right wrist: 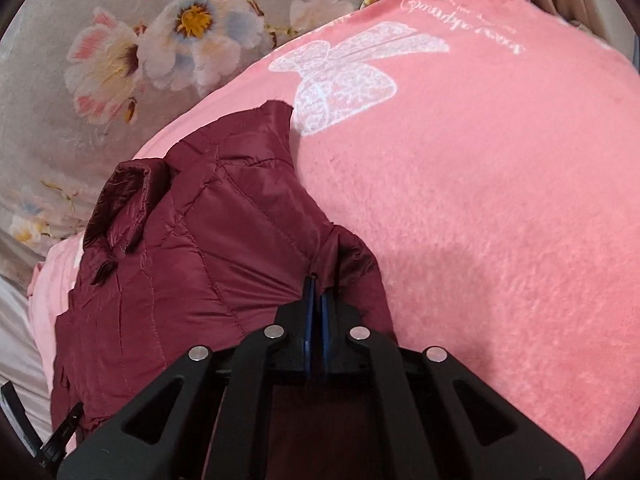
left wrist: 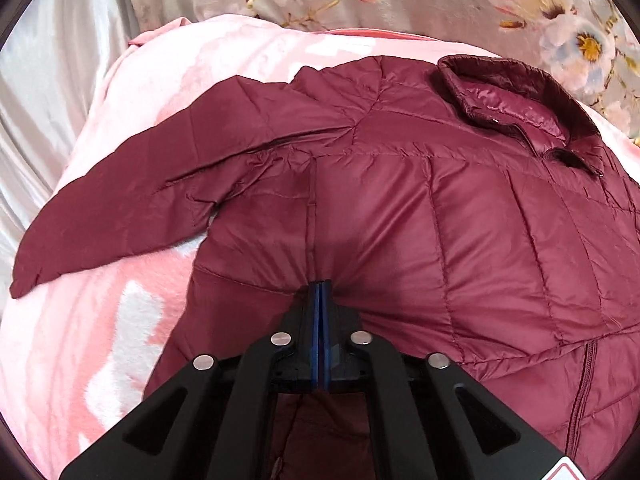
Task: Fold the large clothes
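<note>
A maroon quilted puffer jacket [left wrist: 460, 208] lies front-up on a pink blanket [left wrist: 100, 320], collar [left wrist: 516, 96] at the upper right, one sleeve [left wrist: 132, 208] stretched out to the left. My left gripper [left wrist: 321, 285] is shut on a pinch of the jacket's fabric near the side seam under that sleeve. In the right wrist view the jacket [right wrist: 192, 264] lies at the left with its collar [right wrist: 124, 196] up. My right gripper [right wrist: 316, 282] is shut on the jacket's edge fabric, which bunches around the fingertips.
The pink blanket [right wrist: 500, 220] with a white bow print [right wrist: 344, 80] spreads wide to the right. Grey floral bedding [right wrist: 120, 60] lies behind it. Shiny grey fabric [left wrist: 52, 80] hangs at the far left.
</note>
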Available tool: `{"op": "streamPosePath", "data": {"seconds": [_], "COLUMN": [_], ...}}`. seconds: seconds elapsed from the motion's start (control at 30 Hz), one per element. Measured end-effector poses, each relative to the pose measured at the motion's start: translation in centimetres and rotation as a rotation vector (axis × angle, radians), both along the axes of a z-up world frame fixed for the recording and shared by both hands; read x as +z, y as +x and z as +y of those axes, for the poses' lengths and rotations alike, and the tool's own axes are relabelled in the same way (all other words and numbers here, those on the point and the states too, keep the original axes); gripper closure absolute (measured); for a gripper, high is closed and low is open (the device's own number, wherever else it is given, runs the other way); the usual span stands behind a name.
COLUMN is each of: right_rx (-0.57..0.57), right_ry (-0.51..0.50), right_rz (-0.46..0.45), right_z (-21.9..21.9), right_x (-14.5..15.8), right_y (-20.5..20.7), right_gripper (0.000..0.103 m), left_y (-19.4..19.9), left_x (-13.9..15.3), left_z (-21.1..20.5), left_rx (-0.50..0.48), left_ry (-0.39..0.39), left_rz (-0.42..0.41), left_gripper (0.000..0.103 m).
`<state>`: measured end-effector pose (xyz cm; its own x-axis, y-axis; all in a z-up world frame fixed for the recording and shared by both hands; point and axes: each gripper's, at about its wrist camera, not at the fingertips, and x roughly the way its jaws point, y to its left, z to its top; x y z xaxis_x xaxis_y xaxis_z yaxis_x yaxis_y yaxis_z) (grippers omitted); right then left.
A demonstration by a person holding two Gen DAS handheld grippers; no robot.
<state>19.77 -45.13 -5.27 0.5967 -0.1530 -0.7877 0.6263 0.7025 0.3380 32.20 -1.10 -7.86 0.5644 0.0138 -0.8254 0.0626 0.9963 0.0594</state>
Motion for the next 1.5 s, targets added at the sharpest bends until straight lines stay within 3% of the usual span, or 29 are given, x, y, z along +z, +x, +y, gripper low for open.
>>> {"op": "streamPosePath", "data": {"seconds": [0.13, 0.2, 0.27, 0.33, 0.4, 0.5, 0.67, 0.77, 0.93, 1.5], "right_rx": [0.008, 0.069, 0.169, 0.254, 0.337, 0.423, 0.470, 0.470, 0.470, 0.477], "right_ry": [-0.180, -0.237, -0.257, -0.257, -0.263, -0.263, -0.260, -0.215, -0.223, -0.258], "right_rz": [-0.047, -0.098, -0.122, -0.134, -0.118, -0.067, 0.028, 0.047, 0.045, 0.062], "right_z": [2.8, 5.3, 8.2, 10.5, 13.2, 16.2, 18.4, 18.0, 18.3, 18.6], "right_x": [4.5, 6.8, 8.2, 8.5, 7.8, 5.5, 1.3, -0.3, -0.7, -0.9], "right_y": [-1.6, -1.6, -0.4, 0.8, 2.3, 4.4, 6.0, 6.4, 6.1, 6.4], "right_gripper": [0.088, 0.078, 0.075, 0.072, 0.071, 0.071, 0.071, 0.071, 0.070, 0.068], "left_y": [-0.9, -1.6, -2.0, -2.1, -2.0, -1.5, -0.3, -0.7, -0.9, -0.7], "left_x": [2.3, 4.5, 6.3, 7.7, 7.7, 5.6, 0.9, -0.7, -1.1, -1.3], "left_z": [1.5, 1.7, 1.2, -0.4, -2.6, -5.7, -7.4, -7.2, -7.1, -7.0], "left_rx": [0.020, 0.029, 0.018, -0.017, -0.052, -0.080, -0.057, -0.050, -0.027, -0.011], "left_ry": [0.018, 0.028, -0.006, -0.055, -0.072, -0.034, -0.004, -0.009, 0.004, 0.010], "left_rz": [-0.041, -0.098, -0.131, -0.144, -0.142, -0.127, -0.049, -0.065, -0.085, -0.084], "left_gripper": [0.090, 0.085, 0.074, 0.054, 0.052, 0.052, 0.051, 0.046, 0.036, 0.030]}}
